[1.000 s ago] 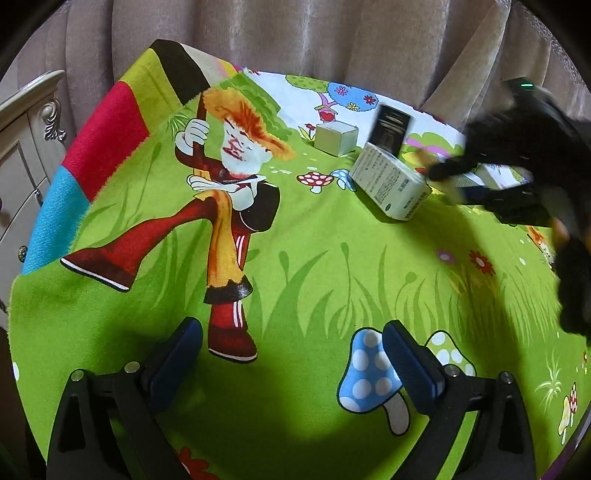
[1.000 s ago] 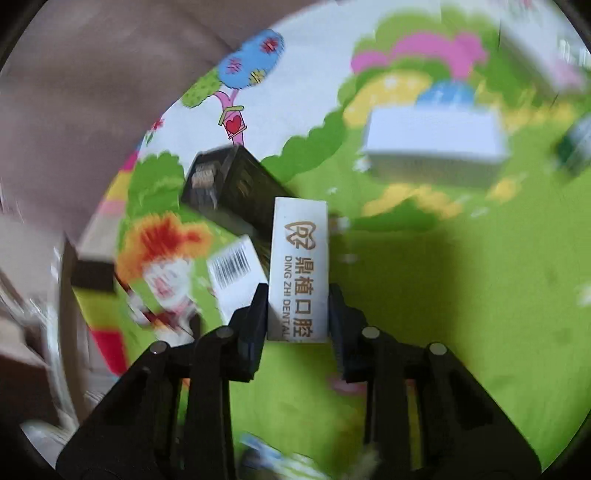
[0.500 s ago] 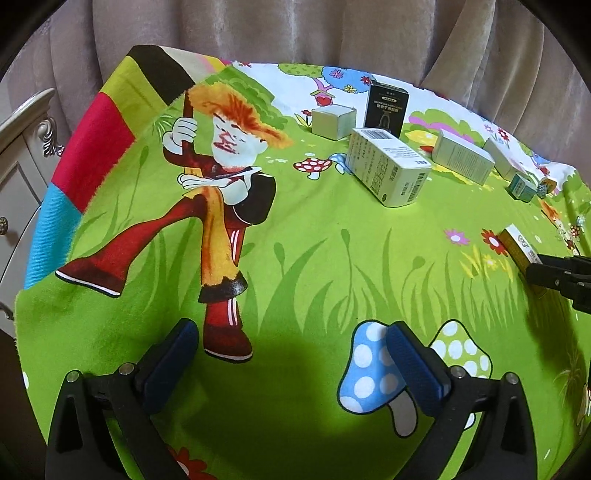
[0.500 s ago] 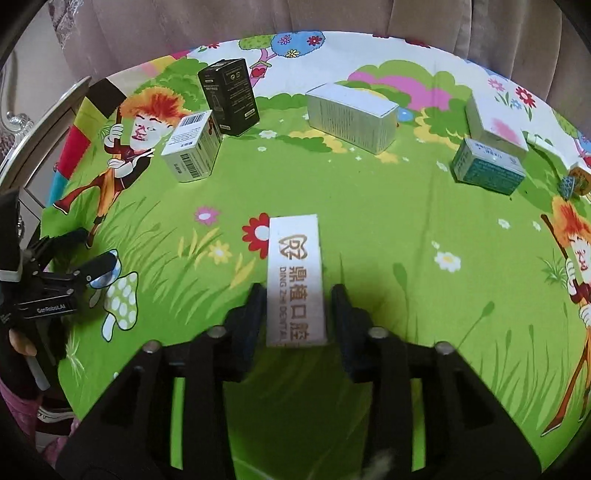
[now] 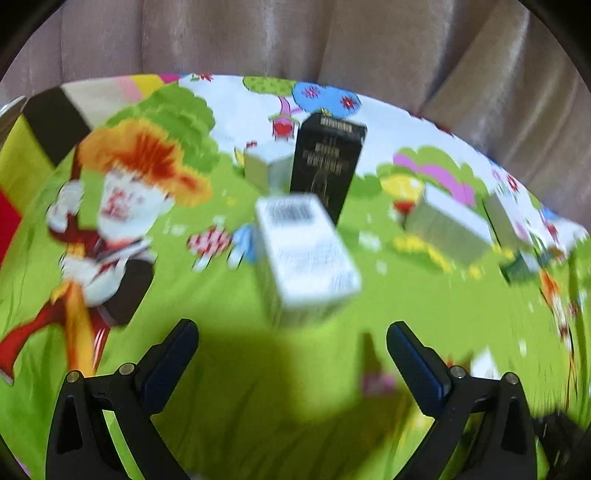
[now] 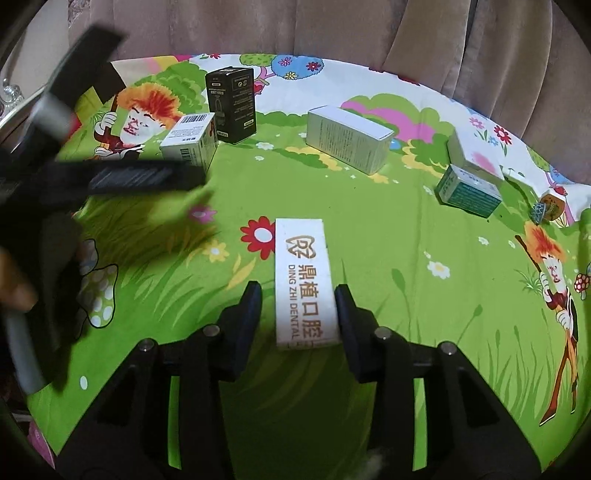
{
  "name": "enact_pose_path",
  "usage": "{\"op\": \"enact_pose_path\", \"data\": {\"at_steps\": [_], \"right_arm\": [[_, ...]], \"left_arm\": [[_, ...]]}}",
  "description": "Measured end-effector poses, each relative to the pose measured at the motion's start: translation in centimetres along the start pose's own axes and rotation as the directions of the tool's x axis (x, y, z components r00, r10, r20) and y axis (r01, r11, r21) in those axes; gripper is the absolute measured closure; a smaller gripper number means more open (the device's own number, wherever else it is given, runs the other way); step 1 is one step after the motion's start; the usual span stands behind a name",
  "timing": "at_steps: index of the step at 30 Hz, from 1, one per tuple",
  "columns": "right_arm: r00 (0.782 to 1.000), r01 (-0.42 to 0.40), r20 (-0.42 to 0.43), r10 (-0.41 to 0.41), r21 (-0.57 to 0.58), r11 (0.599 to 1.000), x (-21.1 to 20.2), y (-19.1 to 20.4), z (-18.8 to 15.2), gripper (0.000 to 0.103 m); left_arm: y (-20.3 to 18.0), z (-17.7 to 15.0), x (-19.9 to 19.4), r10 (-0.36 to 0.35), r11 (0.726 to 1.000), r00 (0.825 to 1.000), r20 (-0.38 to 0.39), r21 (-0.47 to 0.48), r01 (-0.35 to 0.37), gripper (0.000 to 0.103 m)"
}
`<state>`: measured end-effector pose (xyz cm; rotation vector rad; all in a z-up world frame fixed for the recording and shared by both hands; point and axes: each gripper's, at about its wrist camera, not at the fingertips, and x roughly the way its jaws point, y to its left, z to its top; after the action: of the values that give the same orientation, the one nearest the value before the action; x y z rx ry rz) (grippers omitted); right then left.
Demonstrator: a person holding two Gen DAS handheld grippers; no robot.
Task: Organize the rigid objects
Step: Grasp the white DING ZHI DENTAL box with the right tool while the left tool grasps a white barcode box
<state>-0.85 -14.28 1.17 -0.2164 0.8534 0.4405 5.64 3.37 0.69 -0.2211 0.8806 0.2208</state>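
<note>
- Right tongs (image 6: 297,292) point down at a cartoon-print cloth (image 6: 369,240), jaws a little apart and closing, a white box (image 6: 303,280) lying flat between them.
- A clear gap shows between the left pad and the box; the right pad sits just beside its edge, and whether it touches cannot be told.
- The box reads "DING ZHI DENTAL" along its top, beside Chinese characters and a tooth-shaped logo in gold.
- Left tongs (image 5: 291,330) stand wide open with nothing between the jaws, only bare green cloth and shadow.
- Just ahead of them lies a barcode box (image 5: 303,254), blurred, its small print unreadable.
- Behind it a black box (image 5: 327,162) stands upright; its pale lettering is too smeared to read.
- From the right wrist, a long white box (image 6: 347,144) lies at mid-cloth, covered in fine print too small to read.
- A teal box (image 6: 467,192) and a pink-marked box (image 6: 474,153) rest near the cloth's right edge.
- A curtain (image 6: 332,33) hangs behind.
</note>
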Motion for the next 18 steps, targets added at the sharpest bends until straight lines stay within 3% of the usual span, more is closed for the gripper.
{"op": "enact_pose_path", "data": {"at_steps": [5,7,8,9,10,18], "right_arm": [[1.000,-0.006,0.000,0.006,0.009,1.000,0.3,-0.1,0.1,0.058],[1.000,-0.007,0.002,0.007,0.010,1.000,0.2,-0.1,0.1,0.058],[1.000,-0.012,0.002,0.012,0.014,1.000,0.2,-0.2,0.1,0.058],[1.000,-0.013,0.002,0.013,0.014,1.000,0.2,-0.2,0.0,0.058],[1.000,-0.013,0.002,0.013,0.014,1.000,0.2,-0.2,0.0,0.058],[1.000,-0.020,0.003,0.020,0.020,1.000,0.2,-0.3,0.0,0.057]], "left_arm": [[-0.8,2.5,3.6,0.097,0.995,0.994,-0.041,0.027,-0.096,0.000],[-0.9,2.6,3.6,0.086,0.995,0.996,-0.038,0.050,-0.085,0.003],[-0.9,2.6,3.4,0.081,0.995,0.996,-0.024,0.067,-0.079,0.023],[-0.9,2.2,2.6,0.048,0.993,0.999,0.010,0.111,-0.049,0.058],[-0.9,1.9,2.3,0.028,0.987,0.999,0.014,0.155,-0.030,0.062],[6.0,-3.3,-2.9,-0.098,0.973,0.995,-0.009,0.209,0.098,0.062]]}}
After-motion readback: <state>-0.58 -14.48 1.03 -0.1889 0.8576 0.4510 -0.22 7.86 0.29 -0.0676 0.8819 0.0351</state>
